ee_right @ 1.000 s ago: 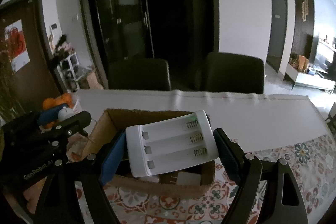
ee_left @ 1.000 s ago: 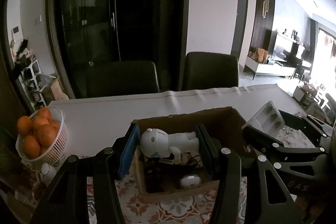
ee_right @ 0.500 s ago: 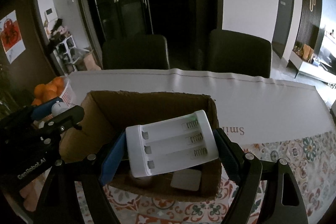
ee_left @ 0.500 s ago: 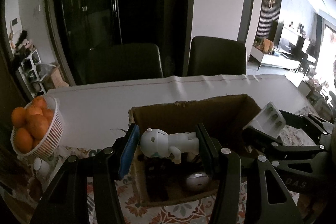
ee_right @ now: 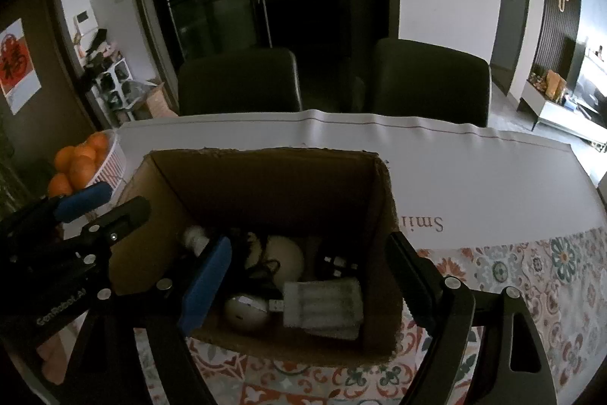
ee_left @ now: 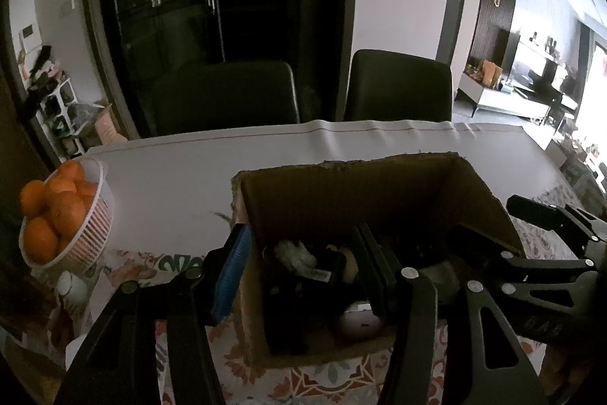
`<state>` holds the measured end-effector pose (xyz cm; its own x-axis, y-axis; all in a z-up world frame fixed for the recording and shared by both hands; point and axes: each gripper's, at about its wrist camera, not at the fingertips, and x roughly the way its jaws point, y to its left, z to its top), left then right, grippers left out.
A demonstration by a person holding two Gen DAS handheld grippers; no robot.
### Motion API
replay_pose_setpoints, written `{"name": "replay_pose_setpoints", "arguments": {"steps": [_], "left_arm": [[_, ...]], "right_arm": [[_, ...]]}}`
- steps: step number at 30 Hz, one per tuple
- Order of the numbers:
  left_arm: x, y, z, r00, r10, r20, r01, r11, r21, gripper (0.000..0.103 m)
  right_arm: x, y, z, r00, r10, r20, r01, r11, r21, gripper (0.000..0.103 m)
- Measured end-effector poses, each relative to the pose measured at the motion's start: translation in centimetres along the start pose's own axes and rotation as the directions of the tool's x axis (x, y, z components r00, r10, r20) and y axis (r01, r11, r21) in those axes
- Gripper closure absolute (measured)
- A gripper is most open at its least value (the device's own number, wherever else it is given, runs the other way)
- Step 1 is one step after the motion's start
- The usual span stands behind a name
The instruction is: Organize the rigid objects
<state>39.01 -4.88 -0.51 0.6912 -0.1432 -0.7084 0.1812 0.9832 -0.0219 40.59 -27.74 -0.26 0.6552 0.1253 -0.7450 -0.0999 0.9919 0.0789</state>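
With both grippers spread wide and empty over the cardboard box (ee_right: 265, 185), the drop-off step reads as done. Left gripper (ee_left: 303, 276) let go the white figurine (ee_left: 296, 253) held 0.5 s ago; right gripper (ee_right: 307, 276) let go the battery charger (ee_right: 322, 306), now lying inside. Next: withdraw and look for remaining items.

both wrist views look down, close — sharing the cardboard box (ee_left: 474, 192) (ee_right: 265, 173).

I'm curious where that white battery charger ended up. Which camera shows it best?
The right wrist view: the battery charger lies in plain sight inside the cardboard box, in front of the open right gripper. In the left wrist view I cannot pick it out; the box's right side is dark, hidden by gripper arms.
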Motion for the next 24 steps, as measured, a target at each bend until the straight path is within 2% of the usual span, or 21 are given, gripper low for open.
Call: {"name": "replay_pose_setpoints", "arguments": {"steps": [10,15,24], "left_arm": [[-4.7,-0.1,-1.6,0.997,0.05,0.066,-0.05,0.999,-0.005,0.038],[-8.9,-0.2,-2.9,0.991,0.059,0.117,-0.057,0.998,-0.021,0.035],[-16.5,-0.6,-5.8,0.971,0.094,0.219,-0.091,0.996,-0.024,0.02]], "right_arm": [[-4.1,0.4,-1.3,0.994,-0.057,0.089,0.057,0.998,0.011,0.019],[-8.2,1.0,-2.6,0.982,-0.083,0.168,0.08,0.997,0.023,0.019],[-15.2,2.4,-5.7,0.957,-0.089,0.275,0.082,0.996,0.035,0.016]]}}
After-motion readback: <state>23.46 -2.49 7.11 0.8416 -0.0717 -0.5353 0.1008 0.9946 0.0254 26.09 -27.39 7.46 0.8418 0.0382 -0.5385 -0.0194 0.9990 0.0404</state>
